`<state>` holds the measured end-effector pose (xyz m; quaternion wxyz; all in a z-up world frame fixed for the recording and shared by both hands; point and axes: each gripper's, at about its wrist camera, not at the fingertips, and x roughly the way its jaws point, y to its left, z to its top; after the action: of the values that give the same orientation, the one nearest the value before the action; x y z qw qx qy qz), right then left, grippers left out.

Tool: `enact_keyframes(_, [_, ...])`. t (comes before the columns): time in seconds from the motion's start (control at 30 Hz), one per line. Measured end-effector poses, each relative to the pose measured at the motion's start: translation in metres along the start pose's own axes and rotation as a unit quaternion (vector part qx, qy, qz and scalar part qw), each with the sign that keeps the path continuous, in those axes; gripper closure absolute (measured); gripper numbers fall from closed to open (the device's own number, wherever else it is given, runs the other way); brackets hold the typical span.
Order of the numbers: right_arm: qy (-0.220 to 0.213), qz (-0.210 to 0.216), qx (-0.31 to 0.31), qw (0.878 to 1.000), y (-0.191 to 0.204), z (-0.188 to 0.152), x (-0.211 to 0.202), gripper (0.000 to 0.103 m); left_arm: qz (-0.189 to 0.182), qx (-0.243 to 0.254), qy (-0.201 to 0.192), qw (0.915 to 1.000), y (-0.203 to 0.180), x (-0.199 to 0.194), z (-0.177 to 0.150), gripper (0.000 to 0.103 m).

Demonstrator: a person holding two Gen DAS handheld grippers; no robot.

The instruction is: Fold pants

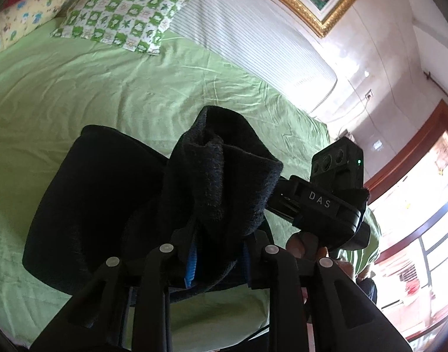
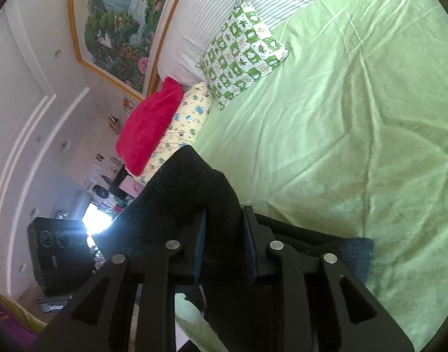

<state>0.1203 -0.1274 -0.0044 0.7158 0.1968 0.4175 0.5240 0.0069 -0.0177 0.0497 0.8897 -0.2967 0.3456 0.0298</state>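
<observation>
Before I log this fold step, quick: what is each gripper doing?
Left gripper: closed on the dark pants.
Right gripper: closed on the same pants.

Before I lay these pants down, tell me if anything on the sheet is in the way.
Nothing visible blocks it. Both grippers, left and right, are shut on the pants, and the green sheet ahead of them lies bare. The checked pillow and the yellow pillow sit at the far end by the headboard, apart from the pants.

Green sheet, checked pillow, red cushion — framed painting above.
</observation>
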Motion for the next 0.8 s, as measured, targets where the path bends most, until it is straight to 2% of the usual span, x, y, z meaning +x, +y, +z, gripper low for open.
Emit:
enact_keyframes(0.17, [-0.022, -0.037, 0.007, 0.999, -0.005, -0.004, -0.022, 0.072, 0.001, 0.028, 0.005, 0.9996, -0.010, 0.010, -0.006, 0.065])
enact_keyframes(0.3, [-0.057, -0.056, 0.027, 0.996, -0.011, -0.009, -0.051, 0.066, -0.008, 0.051, 0.008, 0.9986, -0.021, 0.017, -0.011, 0.044])
enact_keyframes(0.37, [-0.070, -0.067, 0.034, 0.995, -0.011, -0.014, -0.063, 0.062, -0.012, 0.060, 0.014, 0.9980, -0.025, 0.020, -0.014, 0.039])
enact_keyframes(0.5, [-0.099, -0.089, 0.051, 0.990, -0.012, -0.025, -0.088, 0.053, -0.026, 0.074, 0.024, 0.9966, -0.032, 0.023, -0.020, 0.035])
enact_keyframes(0.6, [-0.113, -0.102, 0.063, 0.986, -0.010, -0.031, -0.102, 0.039, -0.051, 0.072, 0.031, 0.9956, -0.034, 0.017, -0.022, 0.032])
enact_keyframes(0.8, [-0.113, -0.120, 0.060, 0.985, 0.008, -0.038, -0.109, 0.032, -0.055, 0.068, 0.010, 0.9961, -0.028, -0.006, -0.018, 0.030])
